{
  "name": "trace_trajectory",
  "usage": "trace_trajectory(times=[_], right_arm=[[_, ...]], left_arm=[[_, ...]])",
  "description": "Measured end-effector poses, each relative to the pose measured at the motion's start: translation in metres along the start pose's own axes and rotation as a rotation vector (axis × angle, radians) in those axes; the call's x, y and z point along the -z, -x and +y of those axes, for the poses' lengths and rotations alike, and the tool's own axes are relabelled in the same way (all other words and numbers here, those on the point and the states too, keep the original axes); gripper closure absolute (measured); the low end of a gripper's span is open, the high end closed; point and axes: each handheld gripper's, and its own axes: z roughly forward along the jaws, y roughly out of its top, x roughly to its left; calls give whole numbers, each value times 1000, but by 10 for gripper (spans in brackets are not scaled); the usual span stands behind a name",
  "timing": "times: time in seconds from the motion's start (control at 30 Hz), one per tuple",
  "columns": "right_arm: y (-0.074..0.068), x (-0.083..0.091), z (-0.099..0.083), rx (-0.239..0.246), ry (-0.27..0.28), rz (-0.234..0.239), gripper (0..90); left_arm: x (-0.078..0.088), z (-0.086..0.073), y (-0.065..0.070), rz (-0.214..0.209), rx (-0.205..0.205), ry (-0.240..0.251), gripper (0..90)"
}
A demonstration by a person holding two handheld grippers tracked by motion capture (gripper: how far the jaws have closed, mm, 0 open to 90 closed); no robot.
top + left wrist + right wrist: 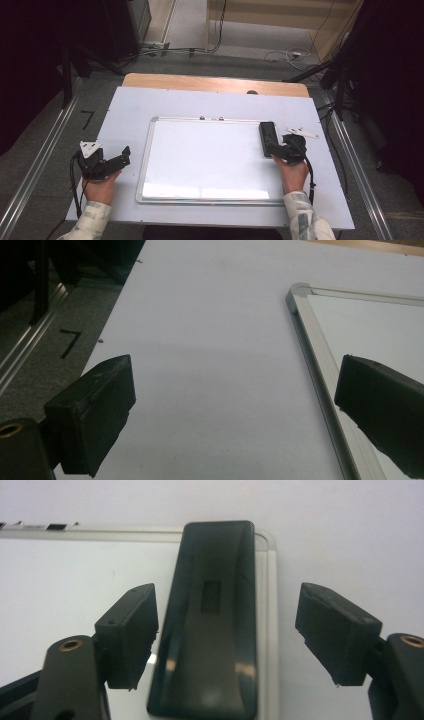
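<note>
Right claw gapes either side of the black eraser — pads clear of it; it lies on the whiteboard's right edge. Left claw wide over the bench.

The high view looks forward and down over the whole table. Each gripper view looks closely along its jaws; all share the whiteboard.

eraser: near end cut off | whiteboard: far side cropped
</note>
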Motion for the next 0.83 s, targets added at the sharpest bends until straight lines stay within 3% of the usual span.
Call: trace_trajectory(times=[0.13,0.23,0.37,0.63,0.83], right_arm=[[13,23,-7,-1,21,48,208],[13,42,-9,79,48,45,205],[25,63,-24,115,56,46,198],[65,88,-53,93,58,19,193],[80,92,-62,56,48,-13,180]], left_arm=[[0,0,1,2,0,-2,33],[0,0,1,1,1,4,33],[0,0,-1,5,6,-1,33],[-1,0,1,7,1,-5,33],[-1,0,0,13,-1,-8,33]])
